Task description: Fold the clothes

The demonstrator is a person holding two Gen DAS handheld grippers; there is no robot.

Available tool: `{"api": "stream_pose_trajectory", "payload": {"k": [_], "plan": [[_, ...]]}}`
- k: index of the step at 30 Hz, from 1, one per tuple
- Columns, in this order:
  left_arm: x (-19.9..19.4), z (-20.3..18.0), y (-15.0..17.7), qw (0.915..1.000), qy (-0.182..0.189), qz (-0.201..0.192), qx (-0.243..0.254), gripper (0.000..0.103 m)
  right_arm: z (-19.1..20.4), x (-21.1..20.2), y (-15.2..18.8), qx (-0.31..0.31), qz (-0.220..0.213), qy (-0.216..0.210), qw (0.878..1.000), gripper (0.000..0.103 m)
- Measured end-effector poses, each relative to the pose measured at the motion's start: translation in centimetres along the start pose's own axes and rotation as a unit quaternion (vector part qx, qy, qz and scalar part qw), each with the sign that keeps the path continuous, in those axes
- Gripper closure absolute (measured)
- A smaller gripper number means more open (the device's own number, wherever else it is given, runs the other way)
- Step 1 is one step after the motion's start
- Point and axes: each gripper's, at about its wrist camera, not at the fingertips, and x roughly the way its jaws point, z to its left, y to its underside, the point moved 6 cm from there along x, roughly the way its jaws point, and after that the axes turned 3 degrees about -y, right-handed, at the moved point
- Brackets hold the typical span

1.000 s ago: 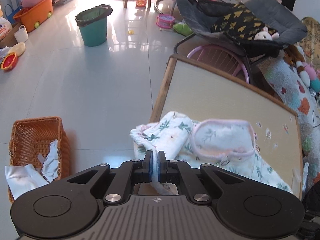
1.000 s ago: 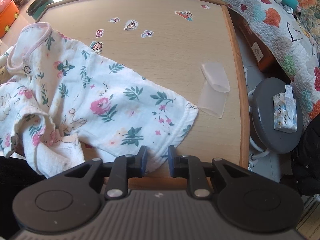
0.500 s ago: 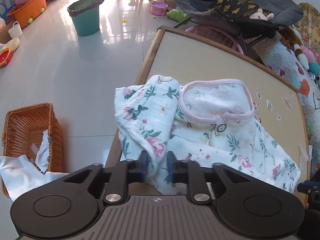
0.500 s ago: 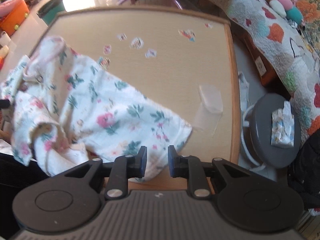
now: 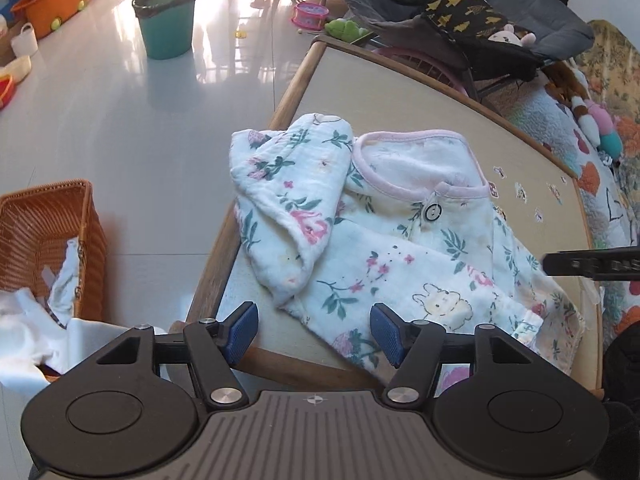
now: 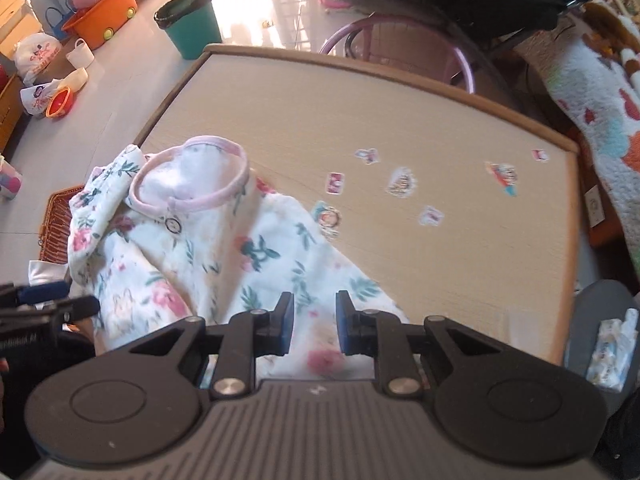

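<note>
The white floral-print baby garment w/ pink-trimmed neckline point(image 5: 384, 240) lies crumpled on the near-left part of the beige wood-rimmed table point(image 5: 420, 92), hem hanging over the near edge. One sleeve is folded back over the body at the left table edge; a round snap button sits just below the neck trim.

Our left gripper point(image 5: 314, 334) hangs over the near-left corner w/ jaws well apart. They have just been opening, and the blue pads point(image 5: 386, 334) press on nothing; the garment's lower edge lies below the gap, not gripped.

Our right gripper point(image 6: 314, 328) hovers over the hem end of the garment point(image 6: 208, 264), jaws only partly apart. Cloth shows in the narrow gap but the pads seem clear of it, so no hold we can see. That view is blurred. The right gripper's tip also pokes into the left-wrist view at the right edge.

Around it: small cartoon stickers point(image 6: 400, 182) dot the bare tabletop beyond the garment. On the tiled floor left of the table stands an orange wicker basket point(image 5: 44, 240) w/ white cloth spilling out. Farther off are a teal bin w/ black liner point(image 5: 170, 20) and an orange plastic tub point(image 5: 54, 2). Right of the table sits a grey round stool point(image 6: 604, 320) w/ a tissue pack on it.
</note>
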Motion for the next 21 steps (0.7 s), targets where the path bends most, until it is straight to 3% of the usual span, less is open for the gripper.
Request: {"api": "stream_pose_trajectory", "payload": {"k": [9,21], "plan": [[-0.5,0.5,-0.9,0.9997,0.013,-0.003,-0.021,0.039,1.1,4.2,-2.8,0.009,0.049,0.039,0.998,0.083],[-0.8,-0.8,-1.0,0.9996,0.026,-0.004,-0.01,0.039,2.2,5.3,-3.1,-0.018,0.06,0.059,0.996,0.082]]}}
